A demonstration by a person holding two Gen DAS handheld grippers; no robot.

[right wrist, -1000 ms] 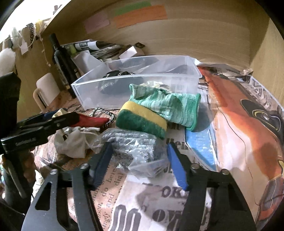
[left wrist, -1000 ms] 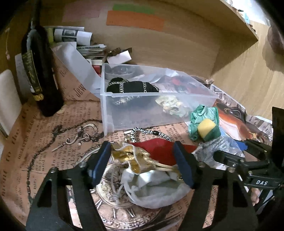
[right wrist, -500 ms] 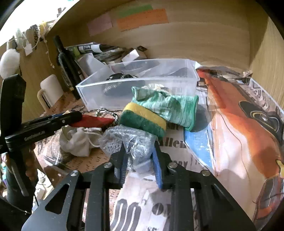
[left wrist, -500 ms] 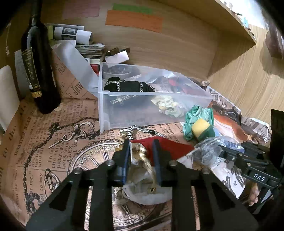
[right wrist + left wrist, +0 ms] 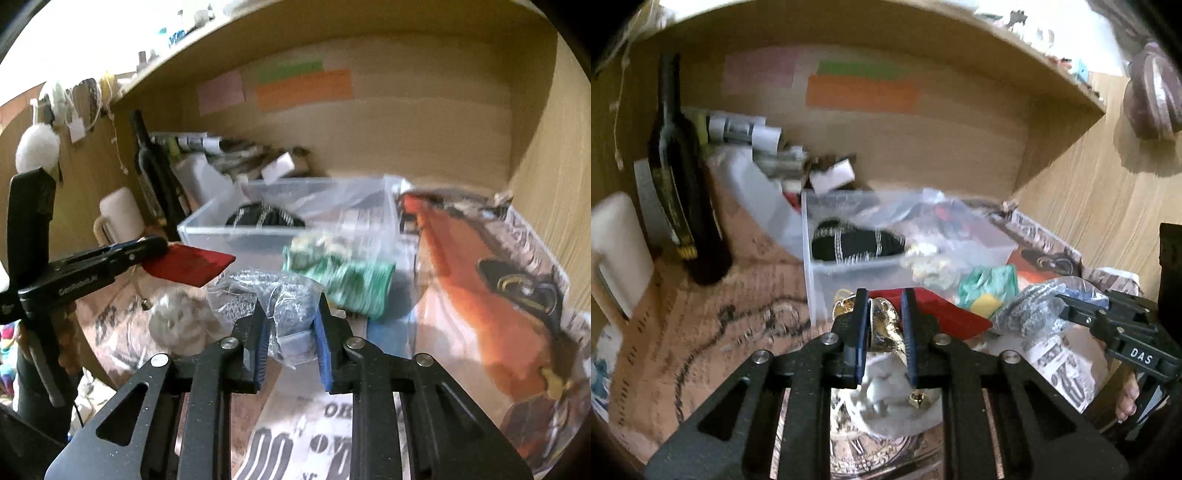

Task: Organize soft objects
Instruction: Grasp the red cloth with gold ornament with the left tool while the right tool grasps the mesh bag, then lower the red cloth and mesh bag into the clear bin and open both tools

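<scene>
Left gripper (image 5: 884, 325) clamped narrow on a gold-and-red drawstring pouch (image 5: 886, 330), lifted in front of the clear plastic bin (image 5: 818, 284); red flap (image 5: 945, 314) of the pouch jutting toward the right gripper, white cloth bag (image 5: 890, 406) hanging below the blue pads (image 5: 860, 332). From the right wrist view, same left gripper (image 5: 110, 262) seen side-on left of the bin (image 5: 207, 236), red flap (image 5: 188, 264) sticking out past its tips, white bag (image 5: 177, 325) dangling beneath.

Right gripper (image 5: 290, 325) pinched narrow on a clear plastic packet of grey mesh (image 5: 280, 302), held up just in front of the bin; in the left wrist view, that packet (image 5: 1030, 310) gripped at the tips of the right gripper (image 5: 1067, 306), to the right of the bin.

Green striped sock (image 5: 351, 280) with a yellow-and-green sponge (image 5: 986, 304) lying on the newspaper-print mat (image 5: 332, 424) beside the bin's front right corner. Inside the bin: black item with silver chain trim (image 5: 857, 243) at the left end, pale crumpled cloth (image 5: 931, 264) near the front wall. Dark wine bottle (image 5: 683, 192) standing upright, well left of the bin; white mug (image 5: 118, 214) near it, between bottle and left gripper. Both views blurred.
</scene>
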